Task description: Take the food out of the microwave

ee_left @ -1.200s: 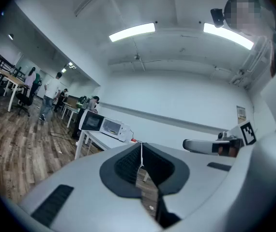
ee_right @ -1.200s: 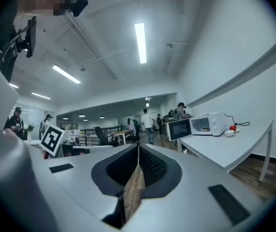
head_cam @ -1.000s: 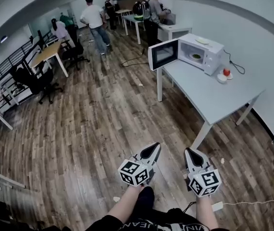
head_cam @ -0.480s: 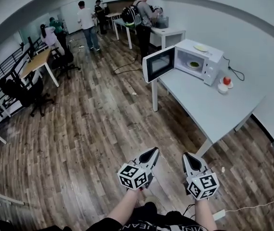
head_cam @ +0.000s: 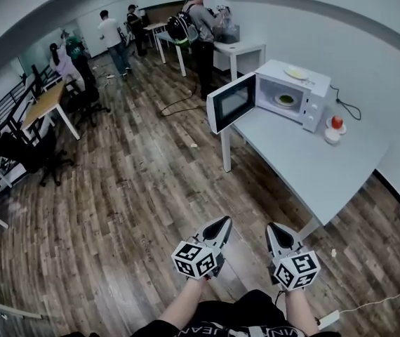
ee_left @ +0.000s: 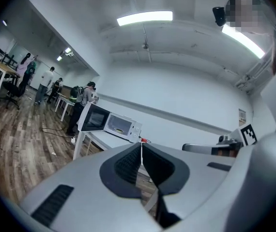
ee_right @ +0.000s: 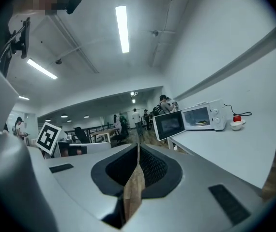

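The person is walking in: the microwave [head_cam: 305, 83] at the far end of the table [head_cam: 305, 167] looks nearer than a second ago, its door open and the plate of food [head_cam: 285, 100] inside. The left gripper [head_cam: 220, 223] and right gripper [head_cam: 275, 229] are both pinched closed and empty, well short of it, so reaching comes next

The left gripper [head_cam: 222, 222] and right gripper [head_cam: 276, 229] are advancing toward the microwave [head_cam: 292, 90] on the right; a far person [head_cam: 109, 32] is walking away.
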Demonstrator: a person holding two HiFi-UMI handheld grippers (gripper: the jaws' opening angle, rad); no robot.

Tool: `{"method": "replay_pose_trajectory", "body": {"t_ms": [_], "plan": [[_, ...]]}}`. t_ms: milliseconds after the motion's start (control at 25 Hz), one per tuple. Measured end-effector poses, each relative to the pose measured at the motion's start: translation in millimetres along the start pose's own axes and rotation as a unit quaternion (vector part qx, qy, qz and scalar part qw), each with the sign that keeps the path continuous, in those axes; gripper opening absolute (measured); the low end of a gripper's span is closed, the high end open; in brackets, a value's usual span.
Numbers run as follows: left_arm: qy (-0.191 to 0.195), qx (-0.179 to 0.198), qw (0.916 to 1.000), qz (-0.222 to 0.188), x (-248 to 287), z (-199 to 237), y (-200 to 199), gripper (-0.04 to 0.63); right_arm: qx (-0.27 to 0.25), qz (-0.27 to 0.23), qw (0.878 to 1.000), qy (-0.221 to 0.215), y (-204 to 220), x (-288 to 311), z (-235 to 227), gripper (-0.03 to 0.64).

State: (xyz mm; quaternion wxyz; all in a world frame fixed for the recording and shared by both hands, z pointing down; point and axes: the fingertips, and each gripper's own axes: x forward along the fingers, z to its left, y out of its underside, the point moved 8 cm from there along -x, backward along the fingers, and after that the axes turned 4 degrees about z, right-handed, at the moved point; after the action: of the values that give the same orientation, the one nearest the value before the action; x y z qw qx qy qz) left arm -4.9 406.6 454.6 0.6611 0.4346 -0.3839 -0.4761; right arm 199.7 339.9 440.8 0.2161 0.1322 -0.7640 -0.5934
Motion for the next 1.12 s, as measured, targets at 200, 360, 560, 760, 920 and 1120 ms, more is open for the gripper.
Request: {"method": "replay_pose_trajectory", "body": {"t_ms": [200, 360, 560, 760, 920, 1120], "plan": [[0.002, -0.009, 1.0, 0.001, 20.5, 21.4, -4.8, 0.015, 0.009, 0.006, 1.0, 0.004, -8.0, 28.9, -18.7, 0.035], [-0.002, -0.011, 0.9999, 0.009, 41.5, 43.0, -8.6, 0.015, 0.013, 0.012, 1.0, -0.002, -12.6, 59.9, -35.9, 0.035], [-0.014, -0.006, 0.9999, 0.006, 70.6, 76.4, -28.3, 0.015, 0.014, 0.01, 1.0, -0.02, -28.4, 111.0, -56.1, 0.035], [-0.015, -0.015, 0.9997, 0.011, 110.6, 102.6, -43.8, 0.015, 0.02, 0.015, 0.999, -0.027, -43.2, 151.8, -85.7, 0.035], [-0.022, -0.017, 0.9995, 0.014, 141.2, 126.9, -55.1, 0.015, 0.029, 0.018, 0.999, -0.029, -51.7, 184.2, -111.1, 0.035], [-0.015, -0.018, 0.9995, 0.021, 192.2, 153.0, -67.8, 0.015, 0.031, 0.02, 0.999, -0.023, -64.6, 222.6, -148.3, 0.035]]}}
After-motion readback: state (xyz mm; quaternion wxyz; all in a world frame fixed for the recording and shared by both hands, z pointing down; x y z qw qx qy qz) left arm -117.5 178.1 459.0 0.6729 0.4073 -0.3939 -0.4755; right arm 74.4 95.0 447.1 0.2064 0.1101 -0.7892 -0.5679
